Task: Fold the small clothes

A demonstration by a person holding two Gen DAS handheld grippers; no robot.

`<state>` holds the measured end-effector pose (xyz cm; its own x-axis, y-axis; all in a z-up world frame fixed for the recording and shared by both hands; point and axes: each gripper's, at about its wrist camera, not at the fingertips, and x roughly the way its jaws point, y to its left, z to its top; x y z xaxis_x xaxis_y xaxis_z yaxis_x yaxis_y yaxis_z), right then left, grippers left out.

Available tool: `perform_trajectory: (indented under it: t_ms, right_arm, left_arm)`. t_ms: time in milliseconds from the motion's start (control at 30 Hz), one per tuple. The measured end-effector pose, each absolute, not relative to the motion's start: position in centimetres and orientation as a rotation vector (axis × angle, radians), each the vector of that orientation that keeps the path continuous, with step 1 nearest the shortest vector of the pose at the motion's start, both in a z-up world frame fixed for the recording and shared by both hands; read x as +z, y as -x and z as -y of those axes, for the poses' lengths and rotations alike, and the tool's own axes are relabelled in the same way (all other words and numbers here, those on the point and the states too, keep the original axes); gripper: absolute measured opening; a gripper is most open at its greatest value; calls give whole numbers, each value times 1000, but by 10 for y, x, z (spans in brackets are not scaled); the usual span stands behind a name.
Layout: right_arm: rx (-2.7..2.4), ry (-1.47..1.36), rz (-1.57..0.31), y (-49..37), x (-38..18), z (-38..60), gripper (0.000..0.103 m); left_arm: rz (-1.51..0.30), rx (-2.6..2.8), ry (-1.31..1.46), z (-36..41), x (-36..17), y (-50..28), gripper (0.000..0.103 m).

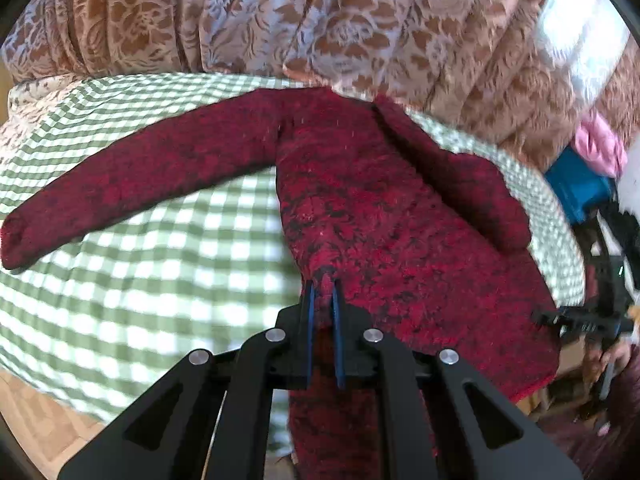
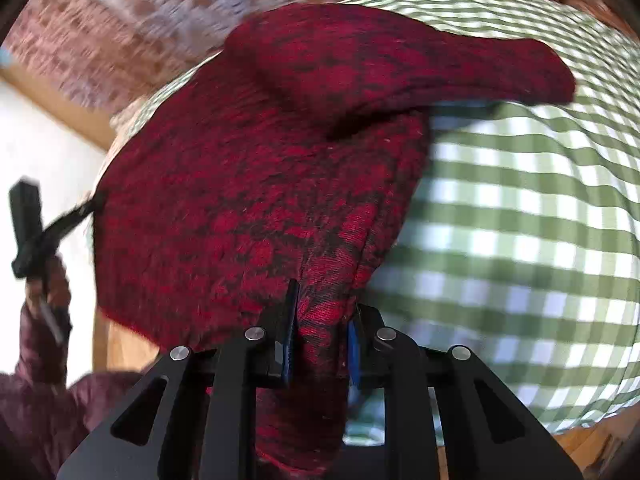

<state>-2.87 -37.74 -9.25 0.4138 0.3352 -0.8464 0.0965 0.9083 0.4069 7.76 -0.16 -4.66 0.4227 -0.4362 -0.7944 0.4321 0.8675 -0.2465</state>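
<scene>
So I've got this little red knit sweater (image 1: 380,216) spread on the green-checked cloth (image 1: 140,264), one sleeve stretched out flat to the side, the other folded over the body. Both my grippers are at the hem, one per corner. My left gripper (image 1: 323,292) is pinched nearly closed on a bunched bit of the hem edge, with fabric running back between the blue pads. My right gripper (image 2: 320,316) has a thicker wad of the other hem corner squeezed between its jaws, so they sit a bit wider.

Handling-wise I'd guess it's light, soft and floppy — chunky knit, zero stiffness, so it'll sag and drag anywhere I'm not holding it. It looks grippy rather than slippery, and not fragile, though a knit will stretch if I yank. The hem corners feel like the right place to hold for folding it up toward the neck.

What the views give me: the left wrist view shows the long outstretched sleeve and the patterned curtain (image 1: 280,20) behind, plus my right gripper out at the far edge. The right wrist view is blurry, but it shows the folded-over sleeve from its side and the hand (image 2: 48,280) holding the left gripper — the left view shows neither.
</scene>
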Motion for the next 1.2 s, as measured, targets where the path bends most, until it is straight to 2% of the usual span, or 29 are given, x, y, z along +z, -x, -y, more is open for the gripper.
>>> perform_trajectory:
  t_ms: [33,67,100,133,167,200,367,433,533,600,633,667,700,900,1200]
  right_arm:
    - [165,-419,-1154,31,-94,374,19]
    - [179,-428,-1157,32,-95,376,22]
    - [183,-459,-1150,32,-95,381,30]
    - [175,-551,-1127,32,-94,398,39]
    - [139,-612,-1080,30,-91,413,61]
    - [104,-636,-1034,28,-89,424,71]
    - [-103,-887,-850,-1,-96,506,71]
    - [-164,-967,-824,-21,-108,529,70]
    - [-204,-1071,-797,-44,-123,547,58]
    - [-208,-1051,-790,-58,-122,555,36]
    - [-211,-1019,-789,-63,-116,554,31]
    - [-213,-976,-786,-69,-108,554,20]
    - [-220,-931,-782,-74,-101,556,16]
    - [-345,-656,-695,-89,-38,586,14]
    - [-655,-493,-656,-123,-22,672,13]
  left_arm:
    - [-1004,-512,-34,-2,-50,-73,12]
    - [-1009,-476,-33,-10,-52,-69,23]
    - [-1009,-456,-12,-18,-53,-67,37]
    - [-997,-434,8,-24,-52,-65,39]
    - [-980,-417,35,-29,-49,-63,40]
    - [-967,-415,64,-32,-47,-63,40]
    - [-893,-480,84,-4,-33,-66,40]
    - [-874,-537,52,22,-29,-67,40]
    - [-877,-602,24,56,-31,-70,40]
    - [-891,-627,14,74,-35,-68,42]
    - [-907,-643,9,86,-39,-70,42]
    - [-922,-656,4,95,-43,-71,42]
    - [-930,-660,-3,101,-46,-70,42]
    - [-1004,-671,-38,132,-66,-77,42]
    - [-992,-639,11,121,-51,-89,47]
